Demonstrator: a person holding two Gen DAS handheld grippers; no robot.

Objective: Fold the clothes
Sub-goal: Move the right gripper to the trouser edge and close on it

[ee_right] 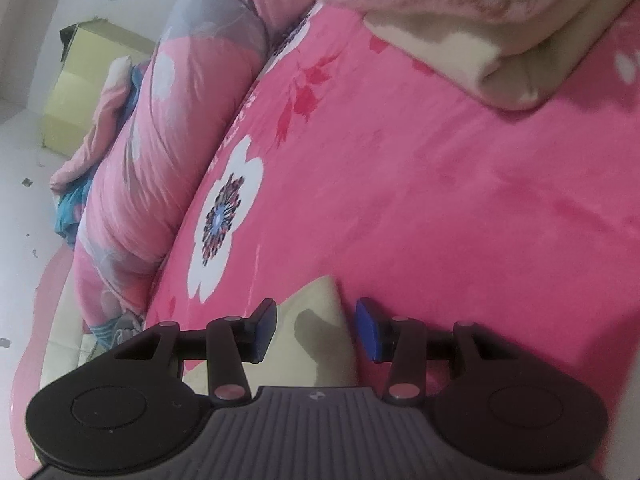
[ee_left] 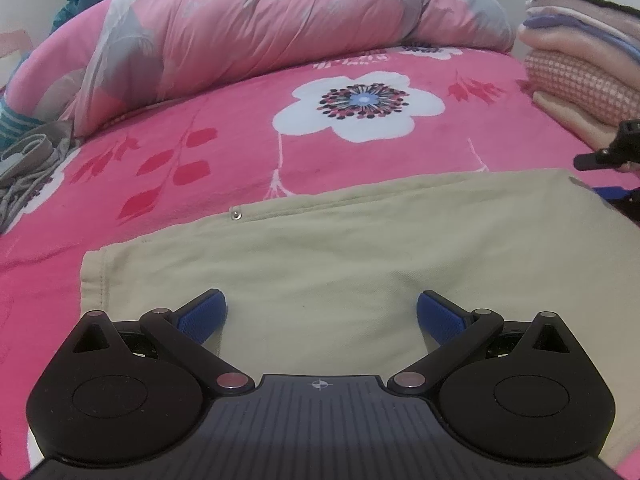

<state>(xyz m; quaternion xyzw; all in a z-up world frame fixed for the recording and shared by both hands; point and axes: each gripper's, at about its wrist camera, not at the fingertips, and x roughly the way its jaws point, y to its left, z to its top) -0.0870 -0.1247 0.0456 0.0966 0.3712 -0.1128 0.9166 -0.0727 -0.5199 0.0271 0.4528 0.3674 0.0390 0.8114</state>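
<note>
A beige garment lies flat on the pink flowered bedspread, its metal snap facing up. My left gripper hovers over the garment's near part, open wide, with nothing between its blue pads. At the garment's far right corner is my right gripper, only partly in view there. In the right wrist view the right gripper stands partly open with that beige corner lying between the fingers. The pads do not press on the cloth.
A rolled pink quilt runs along the bed's far side. A stack of folded clothes sits at the right, seen close in the right wrist view. A crumpled grey garment lies at the left edge. A yellow-green box stands on the floor.
</note>
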